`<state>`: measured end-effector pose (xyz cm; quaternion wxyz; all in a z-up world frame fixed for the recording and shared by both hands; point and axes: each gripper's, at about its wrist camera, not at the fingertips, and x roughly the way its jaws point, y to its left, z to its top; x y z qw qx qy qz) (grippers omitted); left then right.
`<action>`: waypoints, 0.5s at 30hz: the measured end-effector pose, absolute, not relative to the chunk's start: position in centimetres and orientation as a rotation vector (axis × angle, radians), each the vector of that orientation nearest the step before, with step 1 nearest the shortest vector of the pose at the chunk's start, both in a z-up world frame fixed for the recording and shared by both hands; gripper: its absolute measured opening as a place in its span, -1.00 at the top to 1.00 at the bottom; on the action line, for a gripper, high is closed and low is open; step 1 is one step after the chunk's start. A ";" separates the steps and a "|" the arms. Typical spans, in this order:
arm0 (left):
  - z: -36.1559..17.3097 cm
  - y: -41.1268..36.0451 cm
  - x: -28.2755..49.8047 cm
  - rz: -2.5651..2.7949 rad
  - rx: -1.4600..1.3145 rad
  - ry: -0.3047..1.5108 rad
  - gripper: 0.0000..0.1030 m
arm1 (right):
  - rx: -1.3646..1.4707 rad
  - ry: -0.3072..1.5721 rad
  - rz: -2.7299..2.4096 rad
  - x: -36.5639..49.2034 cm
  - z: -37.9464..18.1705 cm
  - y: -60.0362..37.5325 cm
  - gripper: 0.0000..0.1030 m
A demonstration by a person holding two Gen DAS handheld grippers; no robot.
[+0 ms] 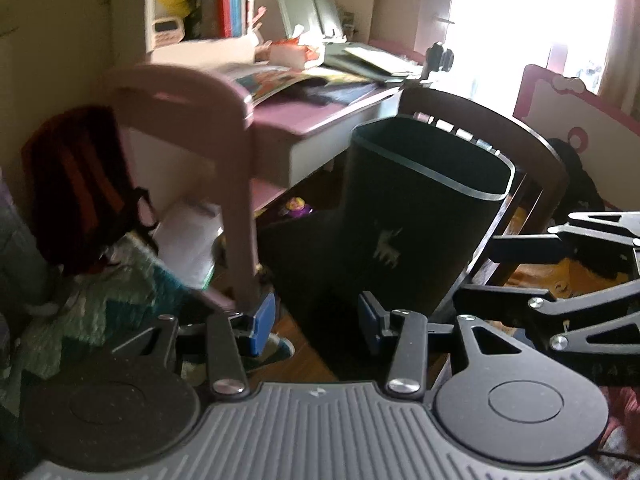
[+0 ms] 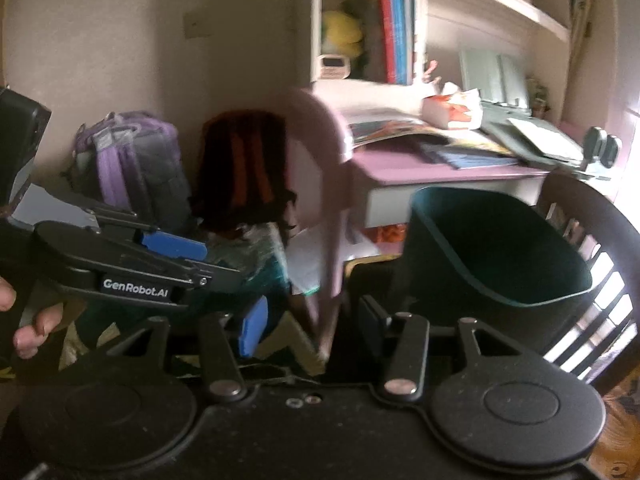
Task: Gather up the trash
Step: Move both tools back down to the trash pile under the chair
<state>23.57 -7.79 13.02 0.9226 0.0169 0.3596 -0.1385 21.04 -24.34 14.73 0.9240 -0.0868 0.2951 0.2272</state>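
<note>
A dark green trash bin (image 1: 420, 208) with a pale deer mark stands tilted on a black seat ahead of my left gripper (image 1: 316, 322), which is open and empty just below it. The bin also shows in the right wrist view (image 2: 496, 248), up and right of my right gripper (image 2: 312, 328), which is open and empty. Crumpled red and white wrapping (image 1: 288, 50) lies on the pink desk (image 1: 316, 114); it also shows in the right wrist view (image 2: 452, 108). The left gripper's body is at the left of the right wrist view (image 2: 132, 268).
A pink chair back (image 1: 192, 112) stands before the desk. A red and black backpack (image 1: 76, 184) and a purple backpack (image 2: 132, 164) lean at the wall. A dark wooden chair (image 1: 532, 152) is behind the bin. Books (image 1: 360, 62) cover the desk; shelves (image 2: 384, 32) rise above.
</note>
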 end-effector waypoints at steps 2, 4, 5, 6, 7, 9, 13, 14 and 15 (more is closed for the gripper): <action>11.9 -6.0 23.0 -0.273 0.018 0.753 0.13 | -0.171 0.619 0.488 21.0 13.7 -22.9 0.02; 10.7 -4.3 22.3 -0.260 -0.003 0.762 -0.04 | -0.157 0.638 0.505 21.2 12.5 -21.7 0.02; 10.1 -3.5 22.1 -0.252 -0.012 0.764 -0.13 | -0.151 0.650 0.514 21.2 11.9 -21.0 0.02; 9.4 -2.7 21.8 -0.244 -0.018 0.767 -0.14 | -0.147 0.659 0.520 21.4 11.2 -20.3 0.01; 8.7 -2.0 21.6 -0.236 -0.024 0.773 -0.14 | -0.143 0.669 0.526 21.4 10.5 -19.7 0.01; 7.1 -0.5 21.4 -0.218 -0.043 0.791 -0.14 | -0.133 0.698 0.538 22.0 9.0 -18.4 0.01; 3.6 2.1 20.9 -0.181 -0.076 0.827 -0.33 | -0.104 0.754 0.563 23.1 5.3 -15.9 0.00; 2.6 2.7 20.9 -0.175 -0.084 0.836 -0.37 | -0.101 0.763 0.567 23.3 4.4 -15.4 0.00; 1.7 3.3 20.9 -0.171 -0.091 0.845 -0.38 | -0.099 0.777 0.568 23.7 3.2 -14.8 0.00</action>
